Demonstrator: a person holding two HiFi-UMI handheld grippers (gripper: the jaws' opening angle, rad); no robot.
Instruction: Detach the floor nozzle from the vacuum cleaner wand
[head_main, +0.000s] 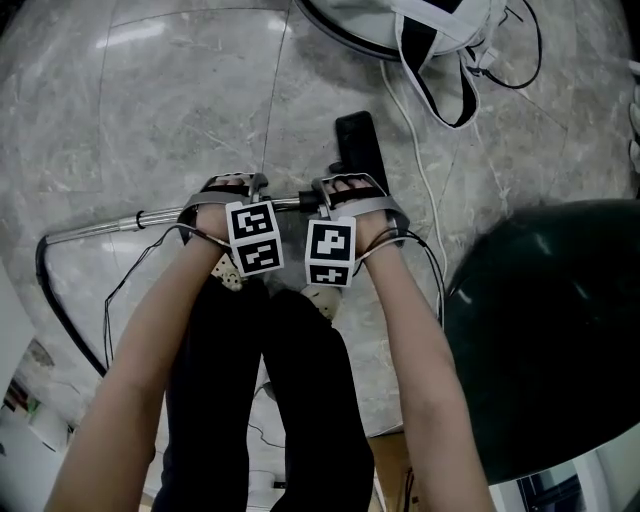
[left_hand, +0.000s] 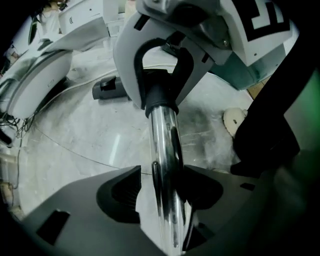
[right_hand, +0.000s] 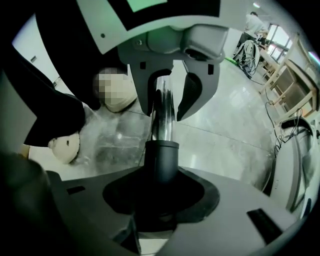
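Note:
A chrome wand (head_main: 150, 218) lies across the marble floor, joined on the right to a black collar that leads to the black floor nozzle (head_main: 358, 145). My left gripper (head_main: 237, 188) points down over the wand. In the left gripper view the chrome wand (left_hand: 167, 150) runs between the pads of my left gripper (left_hand: 162, 200); a strip of floor shows beside the left pad, so it stands open. My right gripper (head_main: 345, 187) is beside it on the right. In the right gripper view my right gripper (right_hand: 160, 200) is shut on the black collar (right_hand: 161, 160).
A black hose (head_main: 60, 310) curves off the wand's left end. A white vacuum body with straps (head_main: 410, 25) and a white cable (head_main: 415, 150) lie at the back. A dark green round object (head_main: 550, 330) fills the right. The person's black-trousered legs (head_main: 270, 400) stand below the grippers.

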